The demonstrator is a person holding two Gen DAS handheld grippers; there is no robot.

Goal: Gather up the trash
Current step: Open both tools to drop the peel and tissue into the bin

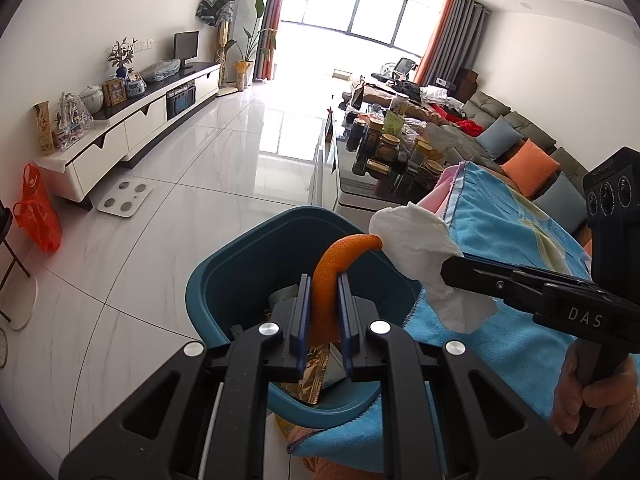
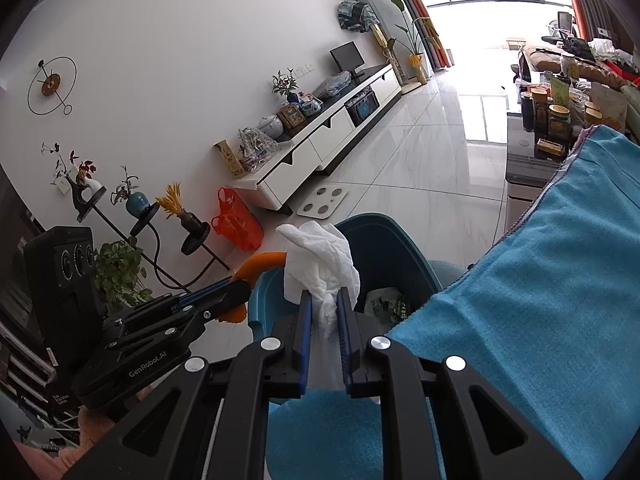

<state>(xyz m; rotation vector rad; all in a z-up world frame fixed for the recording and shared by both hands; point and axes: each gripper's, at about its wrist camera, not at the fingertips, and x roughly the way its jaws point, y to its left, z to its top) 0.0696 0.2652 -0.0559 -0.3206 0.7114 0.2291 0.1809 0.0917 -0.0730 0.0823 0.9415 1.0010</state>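
Two claws: both loaded, both at the bin.
Left claw point(image 1: 325, 280): clamped on a curved strip of orange peel point(image 1: 332, 276); peel arches up out of the pads and over the bin opening.
Right claw point(image 2: 325, 294): clamped on a crumpled white tissue point(image 2: 320, 256); tissue bunches above the pads, over the bin's near rim.
Peel vs tissue: peel tip touches or just meets the tissue in the left wrist view; cannot tell which.
Bin point(image 1: 224, 264): teal plastic, open top, on the floor against the draped surface.
Bin contents: gold foil wrapper point(image 1: 316, 376) low inside; a green-printed wrapper point(image 2: 386, 304) in the right wrist view, print too small to read.
Cloth point(image 2: 540, 300): blue towel draped over the surface right of the bin, stitched edge hanging beside the bin.
Writing, right tool: "DAS" in white on the body, rest cut off by the hand point(image 1: 580, 396).
Writing, left tool: "GenRobot.AI" on the body; small white lines on the handle, not legible.
Background: orange plastic bag point(image 2: 236, 224) on the floor by the white TV cabinet point(image 1: 132, 128); white bathroom scale point(image 1: 126, 199) on the tiles; jars crowd a glass table point(image 1: 360, 192) beyond the cloth.
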